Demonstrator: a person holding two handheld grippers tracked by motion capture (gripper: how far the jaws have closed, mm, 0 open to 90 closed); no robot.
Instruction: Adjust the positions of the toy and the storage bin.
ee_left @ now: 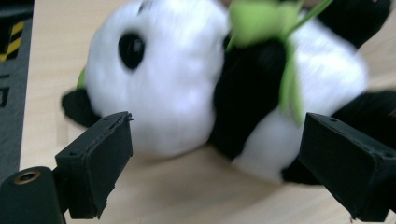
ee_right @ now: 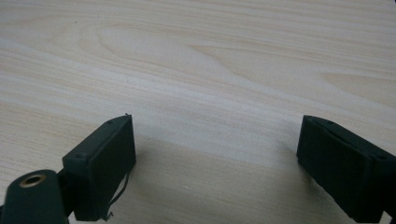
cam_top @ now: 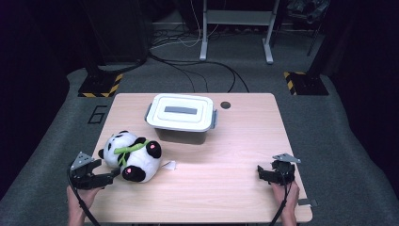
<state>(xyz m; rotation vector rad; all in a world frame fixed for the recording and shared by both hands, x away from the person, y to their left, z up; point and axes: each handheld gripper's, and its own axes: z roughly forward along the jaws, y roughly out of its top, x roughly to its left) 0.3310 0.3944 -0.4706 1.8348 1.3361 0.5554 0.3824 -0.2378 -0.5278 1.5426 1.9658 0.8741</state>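
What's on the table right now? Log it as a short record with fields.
toy: plush panda lying on its side, left part of the table
box: white lidded container, lid on, behind the panda
left gripper: open, aimed at the panda, nothing held
right gripper: open, over bare wood, nothing held

High view: table [cam_top: 226,155] evenly lit from above, floor and room beyond it falling to near black, purple cast at frame corners. Soft shadow under the white box [cam_top: 181,113]. Left gripper view: plush panda [ee_left: 210,79] smeared by motion blur. Right gripper view: sharp wood grain, dim shadow beside the jaws.
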